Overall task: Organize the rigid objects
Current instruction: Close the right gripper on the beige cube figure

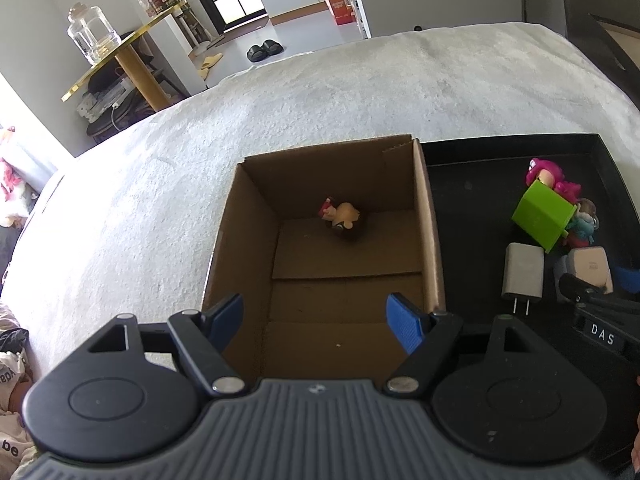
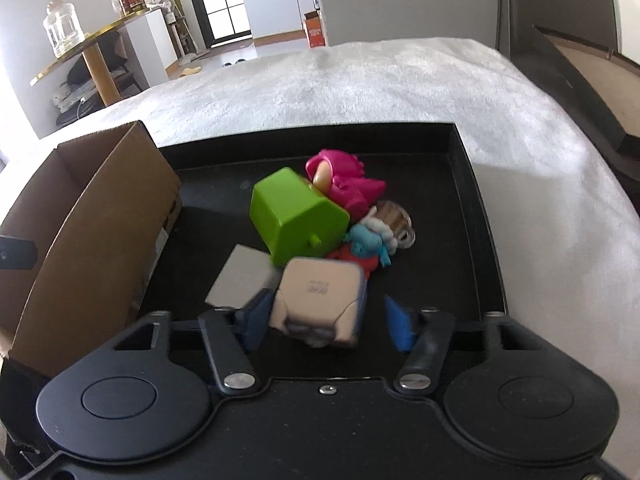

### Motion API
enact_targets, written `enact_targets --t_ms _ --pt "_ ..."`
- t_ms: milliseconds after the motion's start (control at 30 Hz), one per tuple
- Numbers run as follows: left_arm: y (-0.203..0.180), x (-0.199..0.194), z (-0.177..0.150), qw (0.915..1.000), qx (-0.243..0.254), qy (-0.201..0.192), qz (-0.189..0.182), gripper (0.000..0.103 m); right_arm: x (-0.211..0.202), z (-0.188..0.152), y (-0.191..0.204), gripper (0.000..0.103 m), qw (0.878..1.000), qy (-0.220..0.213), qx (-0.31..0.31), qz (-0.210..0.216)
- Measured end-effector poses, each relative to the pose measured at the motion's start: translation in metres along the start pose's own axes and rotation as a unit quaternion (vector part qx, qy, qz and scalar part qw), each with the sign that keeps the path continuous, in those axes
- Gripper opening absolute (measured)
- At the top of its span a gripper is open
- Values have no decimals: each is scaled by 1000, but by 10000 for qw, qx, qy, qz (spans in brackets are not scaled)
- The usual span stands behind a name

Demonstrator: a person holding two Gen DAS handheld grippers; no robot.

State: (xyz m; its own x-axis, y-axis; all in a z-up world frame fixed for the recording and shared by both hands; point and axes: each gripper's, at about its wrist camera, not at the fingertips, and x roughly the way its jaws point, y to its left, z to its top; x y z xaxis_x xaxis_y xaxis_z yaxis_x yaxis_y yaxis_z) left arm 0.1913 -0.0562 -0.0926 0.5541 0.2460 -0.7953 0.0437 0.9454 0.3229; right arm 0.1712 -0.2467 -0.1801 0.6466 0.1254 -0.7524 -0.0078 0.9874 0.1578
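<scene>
Left wrist view looks down into the cardboard box, open top, sitting on the white fuzzy blanket; one small figurine lies on the box floor near the far wall. The right wrist view gets only the box's outer side wall, no interior. Left view also catches the right gripper's body at the far right edge, over the black tray.

Right wrist view gives the tray pile close up: green plastic block, pink toy behind it, blue-and-red figure to the right, a brownish round piece partly hidden and unclear. White wall charger lies flat near the box side; in the left view its prongs point toward the camera.

Left gripper: jaws wide apart, nothing between them, hovering over the box's near end.

Right gripper: a beige square charger sits between the jaws. Left pad is touching its side; the right pad stands apart with a visible gap. Picture is motion-blurred there, so no two-sided clamp is visible.
</scene>
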Motion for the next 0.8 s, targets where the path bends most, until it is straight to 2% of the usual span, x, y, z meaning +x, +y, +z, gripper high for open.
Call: enact_targets --t_ms 367,800 --pt "4 -15 -1 9999 -43 -117 -24 78 -9 0 -3 43 10000 -93 -29 -2" --pt "24 -27 -2 9989 -134 -323 -317 78 -36 16 4 43 9993 -352 -33 -150"
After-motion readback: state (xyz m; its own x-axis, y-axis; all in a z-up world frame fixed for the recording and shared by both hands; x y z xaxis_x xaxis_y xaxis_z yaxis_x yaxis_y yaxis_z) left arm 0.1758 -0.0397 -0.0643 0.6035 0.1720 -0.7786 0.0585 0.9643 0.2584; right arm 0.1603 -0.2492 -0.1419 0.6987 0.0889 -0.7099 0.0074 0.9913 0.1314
